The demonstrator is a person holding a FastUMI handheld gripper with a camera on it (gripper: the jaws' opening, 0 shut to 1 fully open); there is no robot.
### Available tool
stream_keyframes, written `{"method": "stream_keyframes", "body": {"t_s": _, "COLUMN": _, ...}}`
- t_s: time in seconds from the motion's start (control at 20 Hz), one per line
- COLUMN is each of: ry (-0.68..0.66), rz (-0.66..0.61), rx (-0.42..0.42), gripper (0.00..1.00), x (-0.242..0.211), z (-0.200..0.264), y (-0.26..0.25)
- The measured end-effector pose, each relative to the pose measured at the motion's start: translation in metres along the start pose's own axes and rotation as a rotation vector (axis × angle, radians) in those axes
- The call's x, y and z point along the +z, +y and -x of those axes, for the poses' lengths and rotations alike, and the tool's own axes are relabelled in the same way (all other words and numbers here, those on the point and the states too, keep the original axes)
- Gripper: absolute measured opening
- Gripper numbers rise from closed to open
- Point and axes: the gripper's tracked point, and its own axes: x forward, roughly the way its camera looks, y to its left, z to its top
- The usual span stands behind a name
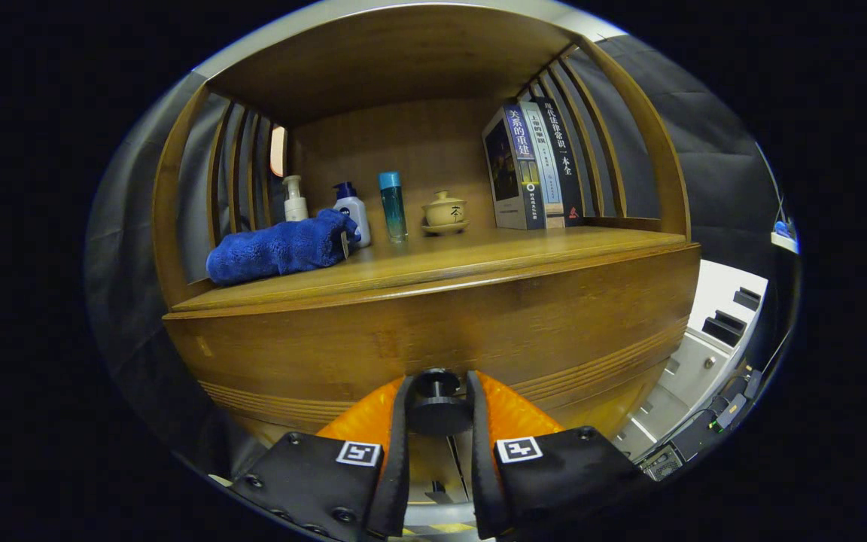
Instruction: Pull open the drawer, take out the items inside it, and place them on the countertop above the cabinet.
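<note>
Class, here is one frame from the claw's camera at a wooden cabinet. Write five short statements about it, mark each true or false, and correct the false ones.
1. The claw has its two fingers closed on the dark round drawer knob. True.
2. A blue towel lies on the countertop. True.
3. The books lie flat in a stack. False: they stand upright, leaning slightly.
4. The lidded cup stands between the teal bottle and the books. True.
5. The towel is beside the books. False: it lies at the opposite end, by the pump bottles.
</note>
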Motion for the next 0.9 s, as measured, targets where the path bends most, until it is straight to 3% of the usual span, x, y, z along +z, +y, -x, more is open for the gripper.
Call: {"method": "stream_keyframes", "body": {"t_s": 0.9, "ry": -0.017, "rz": 0.036, "rx": -0.001, "gripper": 0.43, "x": -0.013, "z": 0.060, "y": -0.005}}
